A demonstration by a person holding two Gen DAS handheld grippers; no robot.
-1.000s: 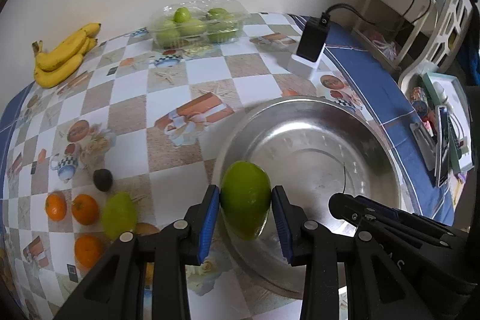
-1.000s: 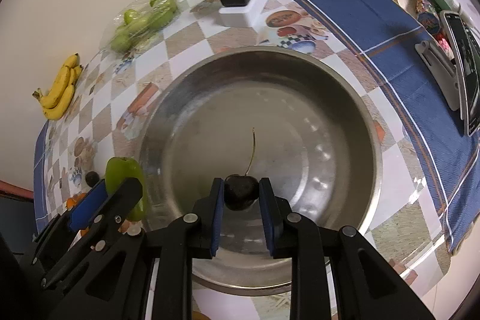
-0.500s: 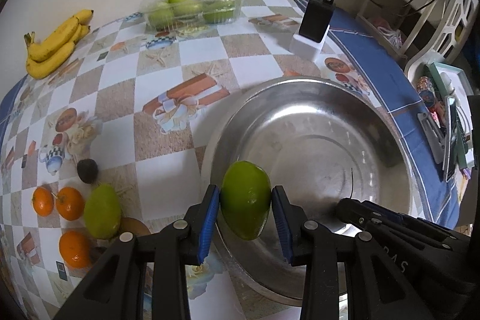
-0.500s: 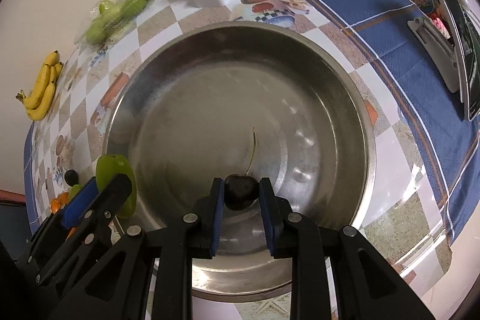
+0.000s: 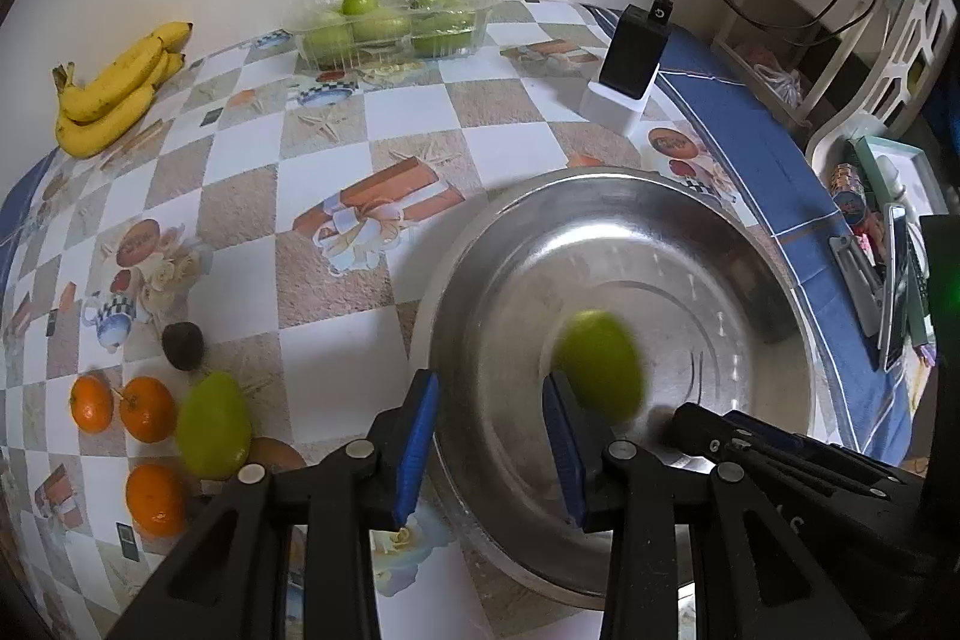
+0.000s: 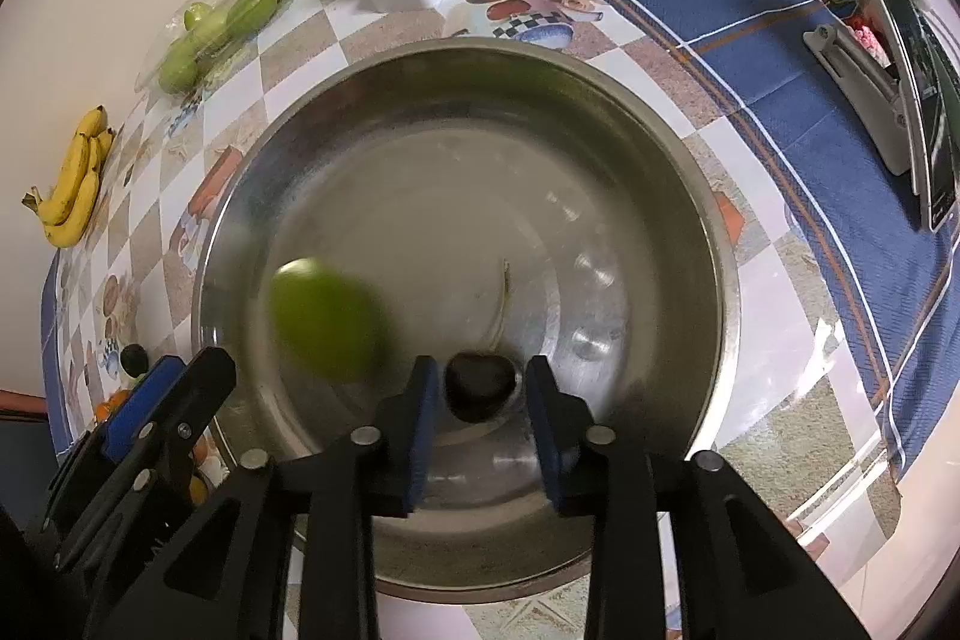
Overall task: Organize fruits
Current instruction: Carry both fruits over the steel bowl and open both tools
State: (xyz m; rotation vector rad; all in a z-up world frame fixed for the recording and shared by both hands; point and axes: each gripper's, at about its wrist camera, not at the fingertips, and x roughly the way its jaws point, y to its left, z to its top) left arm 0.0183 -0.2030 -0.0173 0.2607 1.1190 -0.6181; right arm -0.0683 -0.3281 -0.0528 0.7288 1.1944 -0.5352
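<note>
1. Over the steel bowl, on the checkered tablecloth: two grippers, both pointed steeply down.
2. Left gripper: jaws apart, nothing between the blue pads; green mango, blurred, free of the pads, just right of the right-hand pad and over the bowl's inside.
3. Same mango in the right wrist view: blurred, at the bowl's left inner wall, between the two grippers.
4. Right gripper: jaws opening; dark cherry between the pads, a narrow gap visible on each side, not clamped; stem pointing away along the bowl floor.
5. Left on the cloth, outside the bowl: a second green mango, three oranges, a small dark fruit.
6. Along the wall: bananas and a clear tray of green fruit.
7. Behind the bowl: black charger on a white base.
</note>
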